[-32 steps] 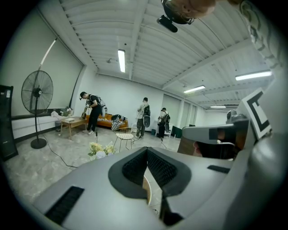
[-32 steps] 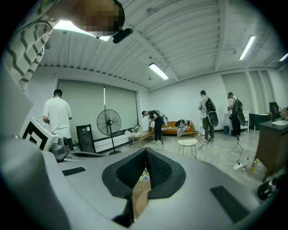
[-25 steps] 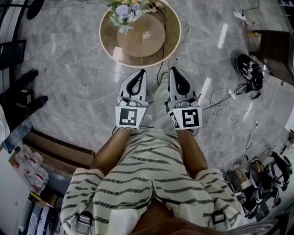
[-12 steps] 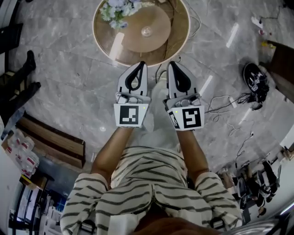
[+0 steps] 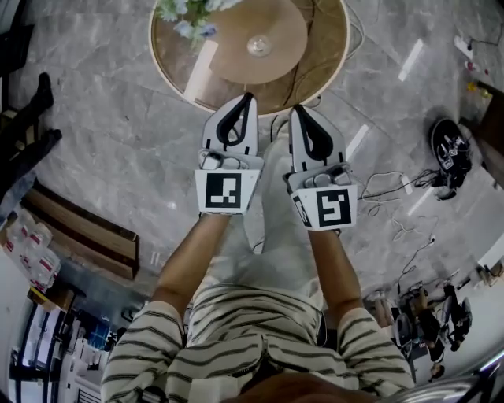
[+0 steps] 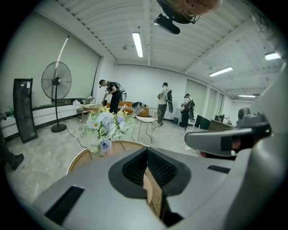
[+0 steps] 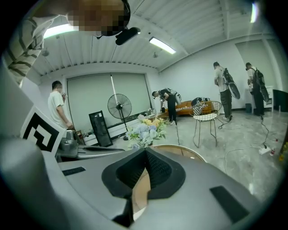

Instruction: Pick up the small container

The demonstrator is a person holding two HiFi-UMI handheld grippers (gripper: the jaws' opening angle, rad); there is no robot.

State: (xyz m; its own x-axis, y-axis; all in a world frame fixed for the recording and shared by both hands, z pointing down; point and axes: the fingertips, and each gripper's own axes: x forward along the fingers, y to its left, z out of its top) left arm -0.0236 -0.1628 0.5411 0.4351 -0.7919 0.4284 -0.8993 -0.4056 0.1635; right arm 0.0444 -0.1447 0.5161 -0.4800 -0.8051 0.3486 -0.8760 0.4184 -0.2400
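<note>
Grey marble floor (image 5: 118, 142) spreads beneath a person in a striped shirt (image 5: 260, 346), seen from the head view. On the far side stands a round wooden table (image 5: 169, 79) with a bunch of flowers (image 5: 183, 16) on its left. To the right of the flowers, the small container (image 5: 259, 45) sits at the middle of the table's inner wooden disc, with neither tool touching it. The left gripper (image 5: 249, 96) points toward the table, its tip level with the near rim. Its jaws are pressed fully together with nothing between them. Just to its right, the right gripper (image 5: 297, 109) is held alongside, its jaws likewise closed tip to tip and empty. Both tips are well short of the container. Pale cables (image 5: 390, 185) trail across the floor at right.
</note>
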